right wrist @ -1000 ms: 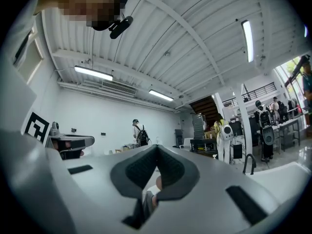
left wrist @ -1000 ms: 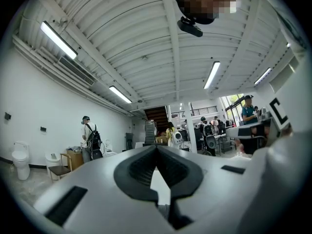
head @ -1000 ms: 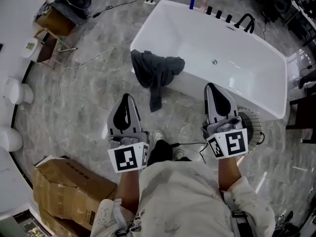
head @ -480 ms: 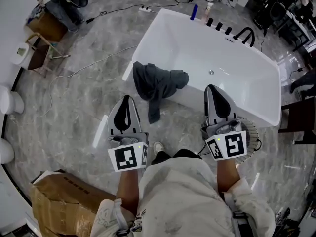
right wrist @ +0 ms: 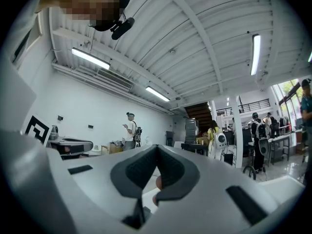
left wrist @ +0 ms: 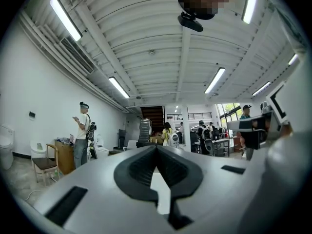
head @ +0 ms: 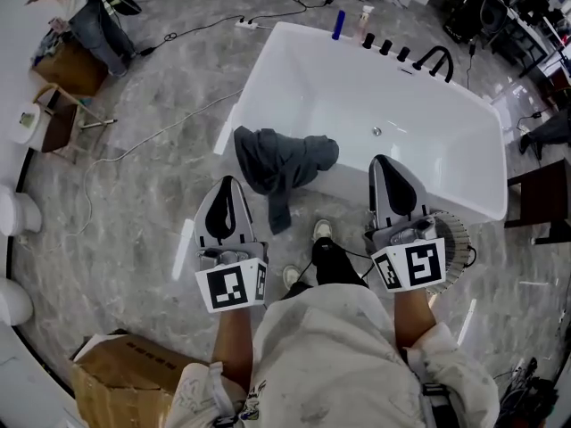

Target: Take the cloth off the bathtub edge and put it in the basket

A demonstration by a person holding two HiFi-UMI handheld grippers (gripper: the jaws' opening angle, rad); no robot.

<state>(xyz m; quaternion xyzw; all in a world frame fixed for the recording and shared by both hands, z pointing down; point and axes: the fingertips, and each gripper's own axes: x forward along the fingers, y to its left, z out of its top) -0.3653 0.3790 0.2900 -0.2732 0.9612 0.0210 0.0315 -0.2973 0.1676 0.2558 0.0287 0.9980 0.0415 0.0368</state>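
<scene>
At the lower left, nearest of all, the cardboard box sits lower in the head view than a second ago. One shoe is now planted ahead of the other — the person has stepped toward the tub. Both grippers are held out level as before. The left gripper has its fingers clenched on nothing, and the right gripper likewise has its fingers pressed tip to tip, empty. Under the right gripper the ribbed basket stands on the floor beside the tub's near right end. Just beyond the left gripper, to its right, the dark cloth lies draped over the near edge of the white bathtub. One tail hangs down outside — unmoved on the rim, only closer now. The black faucet stands on the far rim.
</scene>
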